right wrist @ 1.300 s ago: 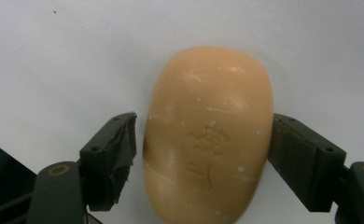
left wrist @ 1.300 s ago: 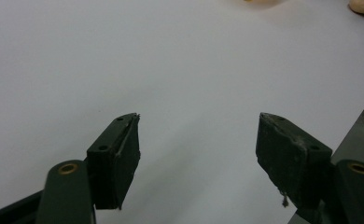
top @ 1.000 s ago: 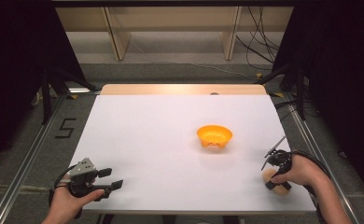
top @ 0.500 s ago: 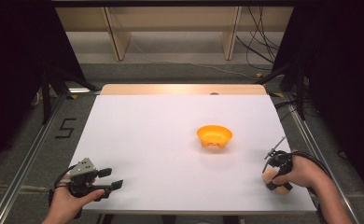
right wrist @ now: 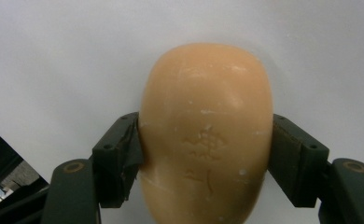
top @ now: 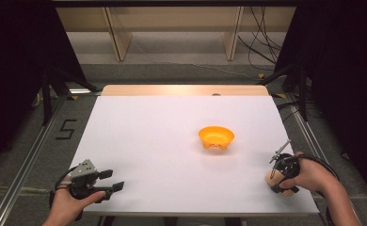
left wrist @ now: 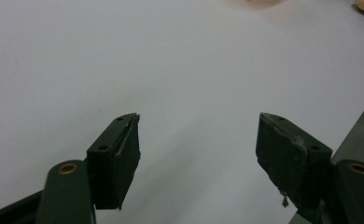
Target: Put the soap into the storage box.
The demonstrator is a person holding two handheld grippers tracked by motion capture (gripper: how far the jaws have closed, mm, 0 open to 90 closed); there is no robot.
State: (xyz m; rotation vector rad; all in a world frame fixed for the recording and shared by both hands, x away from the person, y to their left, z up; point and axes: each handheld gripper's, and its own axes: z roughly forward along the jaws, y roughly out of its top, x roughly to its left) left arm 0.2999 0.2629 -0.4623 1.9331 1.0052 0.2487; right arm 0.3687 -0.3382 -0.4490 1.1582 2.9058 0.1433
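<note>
A tan, egg-shaped object like a potato (right wrist: 206, 135) sits between the jaws of my right gripper (right wrist: 203, 149), which press on both of its sides; it rests low over the white table near the front right corner (top: 276, 180). In the high view the right gripper (top: 282, 175) is held by a hand at that corner. An orange bowl (top: 216, 137) stands right of the table's middle, apart from both grippers. My left gripper (top: 107, 180) rests at the front left, jaws wide apart over bare white surface, as the left gripper view (left wrist: 199, 144) confirms.
The white sheet (top: 163, 141) covers the table, with a wooden strip (top: 181, 90) along the far edge. Black curtains flank both sides. Wooden shelf legs and cables lie on the floor beyond. A "5" mark (top: 65, 129) is on the floor at left.
</note>
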